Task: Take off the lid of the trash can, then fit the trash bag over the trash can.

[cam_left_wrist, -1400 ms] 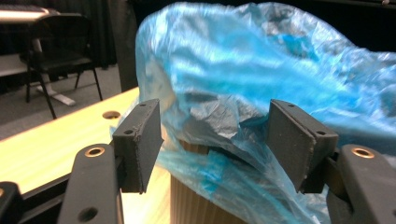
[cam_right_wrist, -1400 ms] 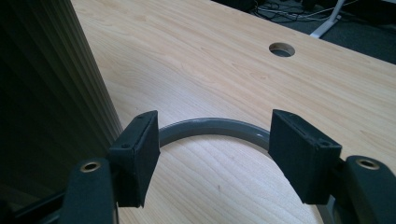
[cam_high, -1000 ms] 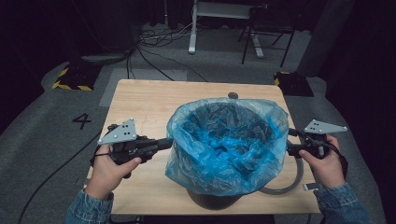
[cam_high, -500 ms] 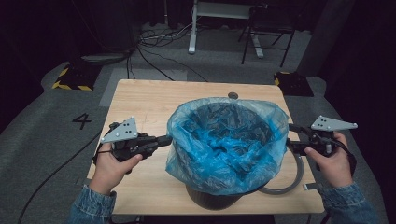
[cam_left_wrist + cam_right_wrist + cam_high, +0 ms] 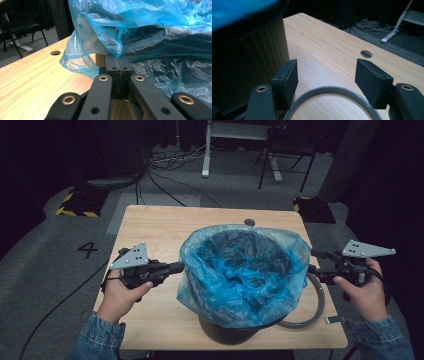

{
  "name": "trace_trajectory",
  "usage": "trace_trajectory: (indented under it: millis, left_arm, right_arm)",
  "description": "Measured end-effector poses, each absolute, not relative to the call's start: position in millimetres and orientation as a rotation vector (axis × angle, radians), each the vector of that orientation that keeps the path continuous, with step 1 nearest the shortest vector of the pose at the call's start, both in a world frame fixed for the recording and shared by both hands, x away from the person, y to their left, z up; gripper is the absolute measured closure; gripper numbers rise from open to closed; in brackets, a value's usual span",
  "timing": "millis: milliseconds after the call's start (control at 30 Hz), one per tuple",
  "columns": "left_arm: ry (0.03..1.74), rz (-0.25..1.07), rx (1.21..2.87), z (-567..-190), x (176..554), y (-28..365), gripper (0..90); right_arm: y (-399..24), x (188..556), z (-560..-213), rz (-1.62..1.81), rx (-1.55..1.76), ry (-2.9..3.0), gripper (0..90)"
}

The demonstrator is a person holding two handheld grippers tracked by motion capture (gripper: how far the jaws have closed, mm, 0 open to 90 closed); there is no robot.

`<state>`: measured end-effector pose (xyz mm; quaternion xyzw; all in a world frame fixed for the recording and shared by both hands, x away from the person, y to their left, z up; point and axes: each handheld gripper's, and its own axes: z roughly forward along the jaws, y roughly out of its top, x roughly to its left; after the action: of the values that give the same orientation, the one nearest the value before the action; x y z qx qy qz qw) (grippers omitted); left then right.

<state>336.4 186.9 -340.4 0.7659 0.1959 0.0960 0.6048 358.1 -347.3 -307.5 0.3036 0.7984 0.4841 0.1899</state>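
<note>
A black bin (image 5: 225, 332) lined with a blue plastic bag (image 5: 240, 270) stands on the wooden table (image 5: 165, 230). My left gripper (image 5: 176, 266) is at the bag's left edge. In the left gripper view its pads (image 5: 113, 72) are pressed together, and the hanging hem of the bag (image 5: 150, 30) comes down to their seam. My right gripper (image 5: 314, 262) hovers at the bin's right side with its jaws open. In the right gripper view the right gripper (image 5: 325, 80) has nothing pinched. A grey ring (image 5: 332, 91) lies on the table below it, and the ribbed bin wall (image 5: 249, 57) is at the left.
The grey ring (image 5: 317, 305) curves round the bin's right front, near the table's right edge. A round hole (image 5: 249, 222) is in the tabletop behind the bin. Cables, a desk frame (image 5: 206, 150) and a chair (image 5: 287, 155) are on the floor beyond.
The right hand and its gripper have risen and drifted a little to the right, away from the tabletop. The left gripper and the bag have stayed put.
</note>
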Motion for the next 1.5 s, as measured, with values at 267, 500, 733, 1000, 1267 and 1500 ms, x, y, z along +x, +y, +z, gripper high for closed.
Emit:
trace_trajectory:
  millis: [267, 500, 733, 1000, 1267, 1500]
  left_arm:
    - [0.451, 0.228, 1.774, -339.6, 335.0, 187.3, 90.0]
    - [0.448, 0.227, 1.776, -338.6, 334.8, 185.7, 90.0]
    - [0.443, 0.23, 1.779, -337.6, 334.2, 184.3, 90.0]
    - [0.441, 0.224, 1.781, -338.3, 337.7, 181.7, 90.0]
    - [0.434, 0.22, 1.784, -337.6, 339.2, 178.5, 90.0]
    - [0.445, 0.221, 1.777, -337.7, 340.2, 180.8, 90.0]
  right_arm:
    - [-344.6, 345.9, -286.3, 1.4, 0.815, 2.233, 34.9]
    - [-336.9, 338.3, -270.3, 1.471, 0.775, 2.23, 34.8]
    - [-327.0, 337.3, -260.8, 1.511, 0.733, 2.231, 34.6]
    - [-318.1, 336.5, -253.9, 1.524, 0.706, 2.237, 34.5]
    - [-306.9, 345.2, -253.3, 1.532, 0.701, 2.258, 34.2]
    - [-295.8, 357.2, -260.9, 1.536, 0.689, 2.317, 51.0]
